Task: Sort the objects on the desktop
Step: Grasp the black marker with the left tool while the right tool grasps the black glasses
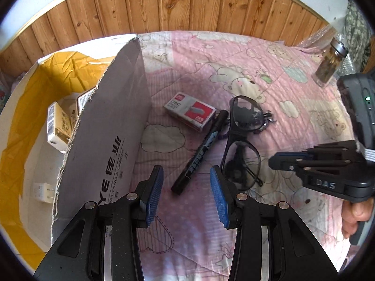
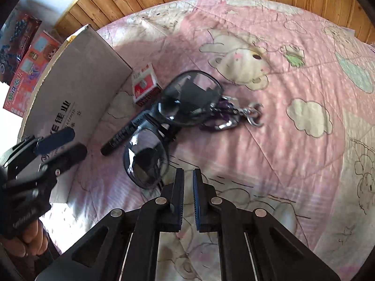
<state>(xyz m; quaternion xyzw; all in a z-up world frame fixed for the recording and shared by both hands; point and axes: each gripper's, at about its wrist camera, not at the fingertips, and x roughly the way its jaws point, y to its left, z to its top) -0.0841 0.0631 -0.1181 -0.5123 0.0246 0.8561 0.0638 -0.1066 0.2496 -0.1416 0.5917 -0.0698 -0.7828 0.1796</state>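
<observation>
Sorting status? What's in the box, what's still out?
Done: two small cartons and a white charger lie in the cardboard box. In hand: nothing; the left gripper is open over the black marker, the right gripper is shut and empty beside the glasses. Left on the quilt: marker, glasses, staple box, keychain.
</observation>
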